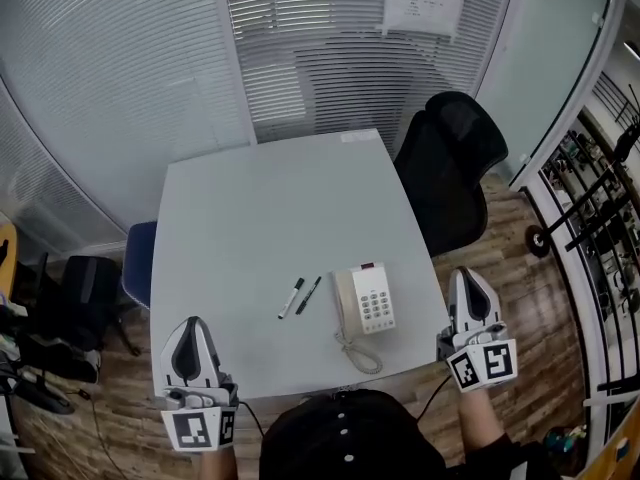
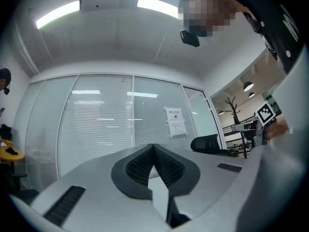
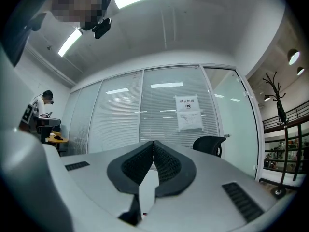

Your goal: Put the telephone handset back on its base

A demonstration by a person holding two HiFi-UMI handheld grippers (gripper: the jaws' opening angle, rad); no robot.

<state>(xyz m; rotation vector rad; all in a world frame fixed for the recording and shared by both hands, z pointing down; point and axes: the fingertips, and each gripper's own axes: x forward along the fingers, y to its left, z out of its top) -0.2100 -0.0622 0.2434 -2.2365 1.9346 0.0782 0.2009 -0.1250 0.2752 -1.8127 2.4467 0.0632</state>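
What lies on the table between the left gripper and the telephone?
Two pens lie side by side there, close to the telephone; the table toward the left gripper is otherwise bare. The head view shows this.

The paper notice [image 3: 188,114] on the glass wall [image 3: 120,124] facing me is headed 禁止拍照. I cannot read its smaller print or the telephone [image 1: 365,300] keys.

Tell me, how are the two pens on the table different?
The left pen looks mostly white with dark ends; the right pen is all black. The right pen lies nearer the telephone; the left pen farther. Both lie slanted the same way, side by side.
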